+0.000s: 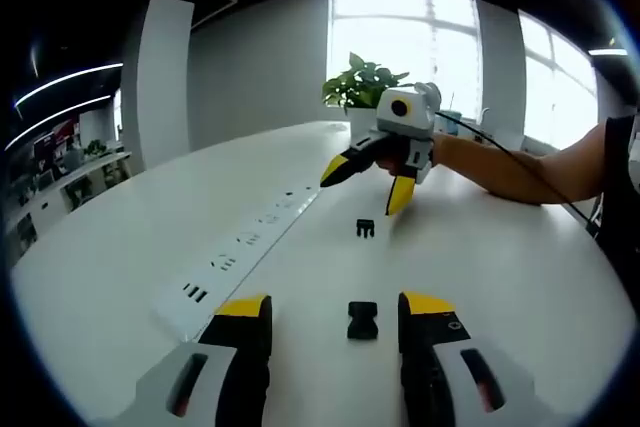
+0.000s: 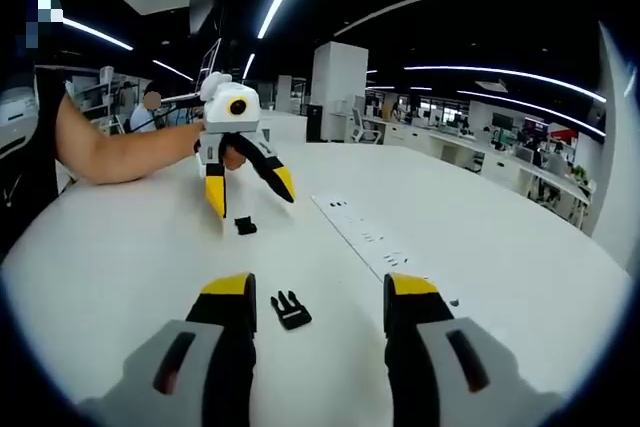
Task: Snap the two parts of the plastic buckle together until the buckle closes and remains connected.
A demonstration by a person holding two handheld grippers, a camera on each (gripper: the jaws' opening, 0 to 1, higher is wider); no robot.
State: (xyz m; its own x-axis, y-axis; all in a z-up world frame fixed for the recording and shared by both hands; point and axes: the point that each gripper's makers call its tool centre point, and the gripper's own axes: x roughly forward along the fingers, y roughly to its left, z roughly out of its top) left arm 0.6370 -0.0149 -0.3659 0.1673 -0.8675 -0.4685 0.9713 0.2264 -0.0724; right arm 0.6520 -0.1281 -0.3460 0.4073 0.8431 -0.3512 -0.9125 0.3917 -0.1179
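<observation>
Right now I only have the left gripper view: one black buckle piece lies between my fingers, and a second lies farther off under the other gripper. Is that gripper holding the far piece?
Observer: No. In the right gripper view the pronged buckle piece lies loose on the table, between the open fingers of the right gripper, touching neither.
Reviewer: And how does my own gripper look from there?
Observer: The left gripper hangs open above the other buckle piece, not gripping it.
Reviewer: What is holding it?
Observer: A bare forearm reaches in from the left of that view to the left gripper.
</observation>
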